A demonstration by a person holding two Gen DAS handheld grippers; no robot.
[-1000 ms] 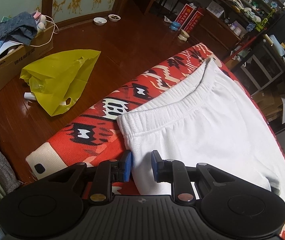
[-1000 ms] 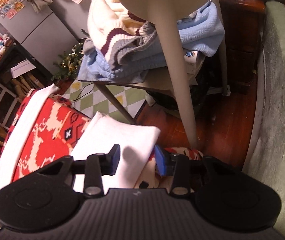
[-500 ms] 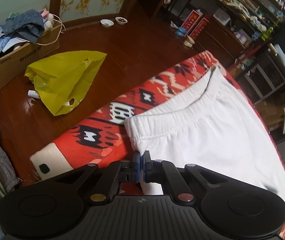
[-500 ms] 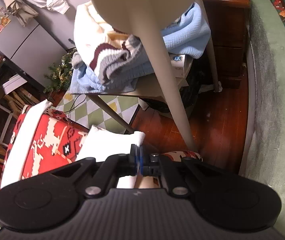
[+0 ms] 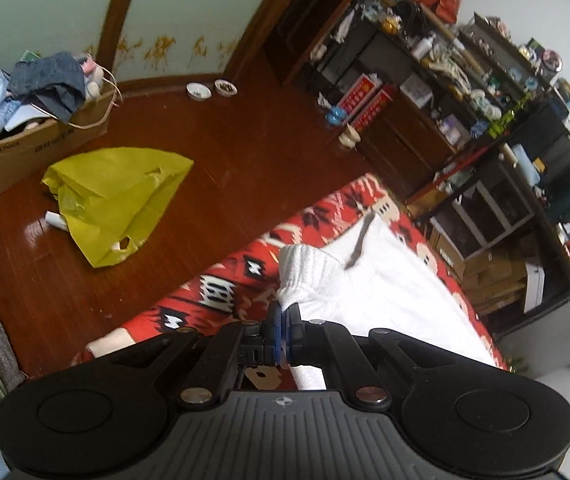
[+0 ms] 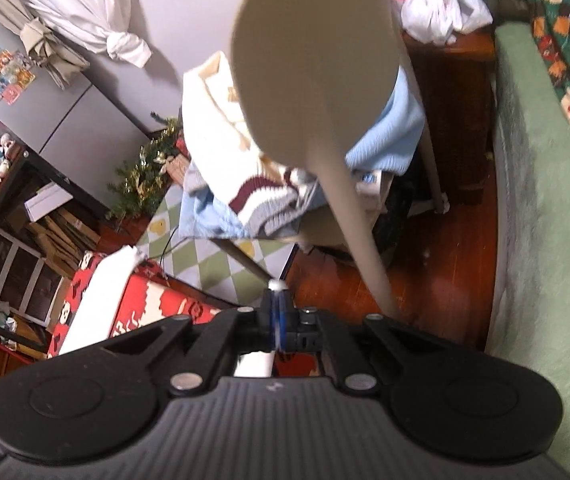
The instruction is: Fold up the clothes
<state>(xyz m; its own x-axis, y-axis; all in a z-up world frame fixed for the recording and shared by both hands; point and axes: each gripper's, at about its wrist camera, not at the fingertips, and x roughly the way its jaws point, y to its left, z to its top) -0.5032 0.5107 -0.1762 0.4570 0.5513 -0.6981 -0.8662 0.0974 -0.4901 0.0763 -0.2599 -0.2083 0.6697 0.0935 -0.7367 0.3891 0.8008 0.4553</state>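
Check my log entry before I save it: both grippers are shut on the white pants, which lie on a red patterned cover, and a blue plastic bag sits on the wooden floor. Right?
Nearly. The plastic bag on the wooden floor is yellow, not blue, as the left wrist view shows. The rest holds: the left gripper and right gripper are both shut on the white pants, which lie on the red patterned cover.

White garment (image 5: 385, 292) on red patterned blanket (image 5: 221, 292)
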